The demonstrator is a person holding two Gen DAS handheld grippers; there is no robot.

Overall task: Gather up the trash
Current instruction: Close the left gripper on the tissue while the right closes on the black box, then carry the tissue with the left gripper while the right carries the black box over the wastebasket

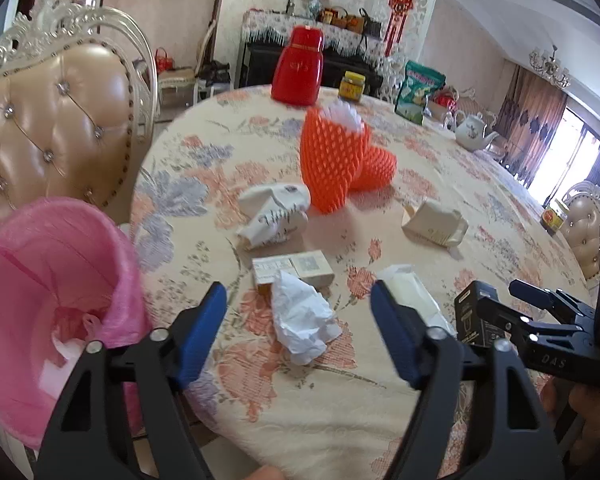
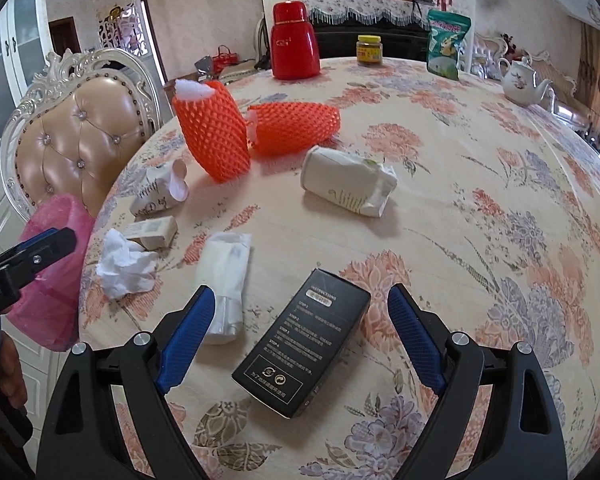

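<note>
My left gripper (image 1: 298,340) is open, its jaws on either side of a crumpled white tissue (image 1: 302,320) near the table's front edge. My right gripper (image 2: 300,340) is open over a black box (image 2: 304,344) lying flat. Between them lies a white wrapper (image 2: 224,280). Further back lie a small cardboard box (image 1: 296,268), a crumpled printed paper cup (image 1: 274,216), a crushed white cup (image 2: 348,184) and two orange foam nets (image 1: 332,160). A pink-lined trash bin (image 1: 52,304) stands left of the table.
A red thermos (image 1: 298,66), a yellow-lidded jar (image 1: 351,86), a green snack bag (image 1: 418,92) and a white teapot (image 1: 474,132) stand at the table's far side. A tufted chair (image 1: 56,120) stands behind the bin.
</note>
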